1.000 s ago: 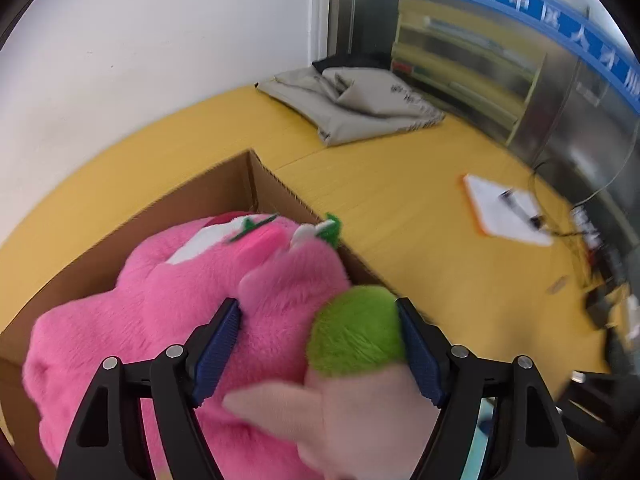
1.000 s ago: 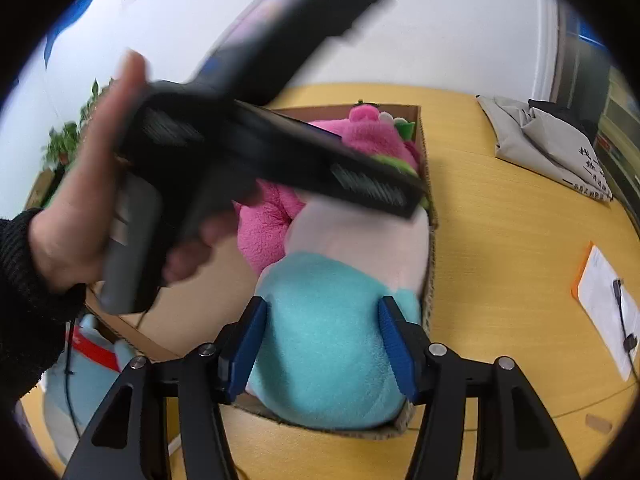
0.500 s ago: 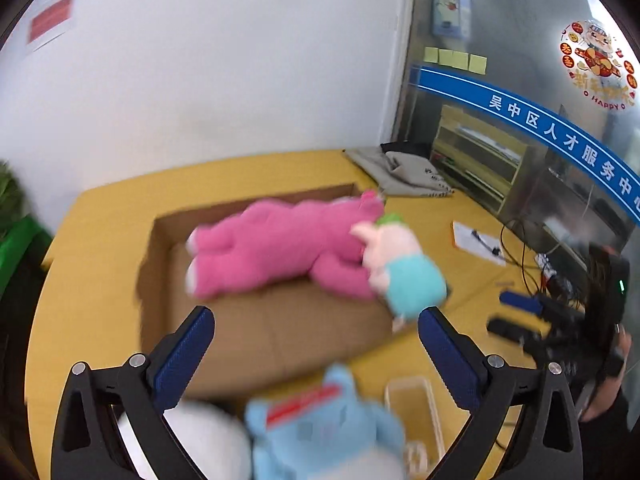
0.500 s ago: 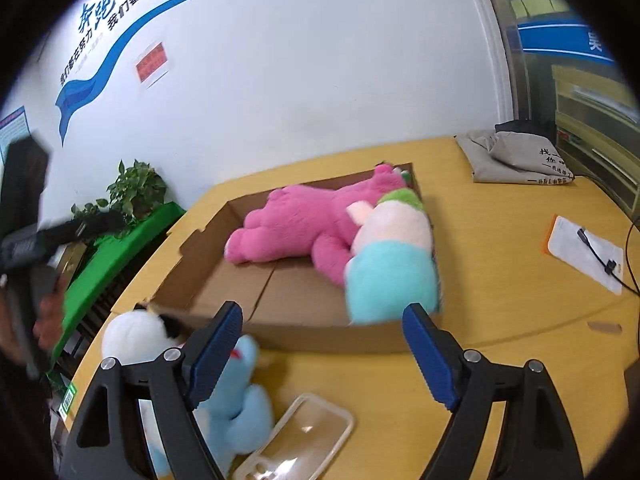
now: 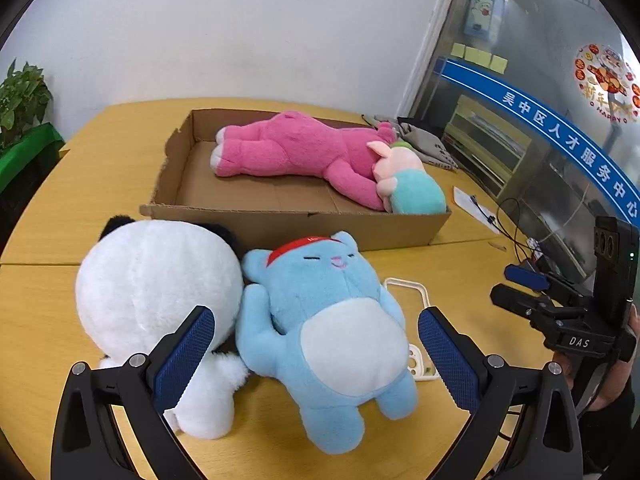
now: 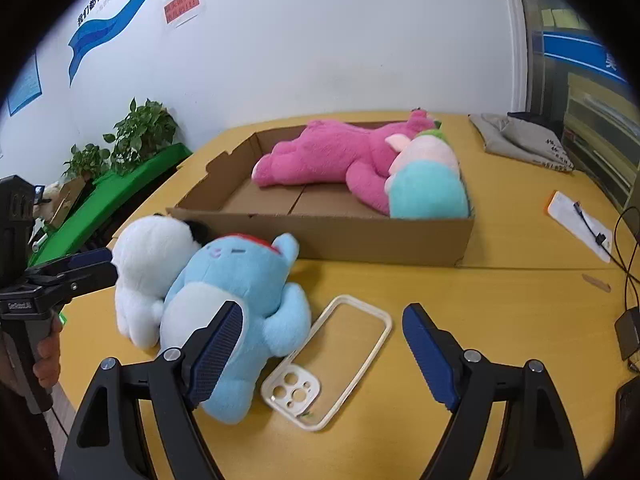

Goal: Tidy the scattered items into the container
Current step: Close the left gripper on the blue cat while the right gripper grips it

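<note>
pink bear point(image 5: 304, 152) lying in cardboard box point(image 5: 300, 226), blue plush point(image 5: 324, 328) outside

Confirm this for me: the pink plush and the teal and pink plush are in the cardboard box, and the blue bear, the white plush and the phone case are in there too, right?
Not quite. The pink plush and teal and pink plush do lie in the cardboard box, but the right wrist view shows the blue bear, white plush and phone case on the table in front of it.

Fluffy blue plush point(image 6: 236, 304), matt cardboard box point(image 6: 360, 236), glossy clear phone case point(image 6: 332, 356)
</note>
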